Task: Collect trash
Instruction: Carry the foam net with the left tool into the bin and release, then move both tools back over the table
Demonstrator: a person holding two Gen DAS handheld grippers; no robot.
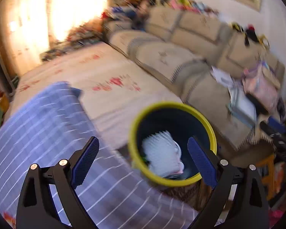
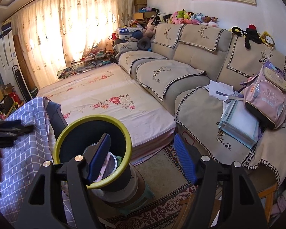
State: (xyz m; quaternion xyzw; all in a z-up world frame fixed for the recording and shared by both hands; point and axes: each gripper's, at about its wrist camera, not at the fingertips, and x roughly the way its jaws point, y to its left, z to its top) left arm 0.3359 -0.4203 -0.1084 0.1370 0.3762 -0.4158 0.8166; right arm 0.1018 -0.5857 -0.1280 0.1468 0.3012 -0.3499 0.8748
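Observation:
A dark bin with a yellow-green rim [image 1: 135, 148] stands on the floor beside the bed; it also shows in the right wrist view [image 2: 63, 139]. White crumpled paper trash [image 1: 162, 152] lies inside it, and more trash [image 2: 110, 162] shows in the right wrist view. My left gripper [image 1: 143, 160] is open and empty, above the bin's near-left side. My right gripper [image 2: 141, 158] is open and empty, with its left finger over the bin's mouth. The left wrist view is motion-blurred.
A blue checked cloth [image 2: 22, 133] hangs left of the bin. A floral-covered bed [image 2: 108, 103] lies behind. A beige sofa [image 2: 190, 61] holds a pink backpack [image 2: 265, 99], papers and folders [image 2: 240, 126]. A patterned rug [image 2: 167, 206] covers the floor.

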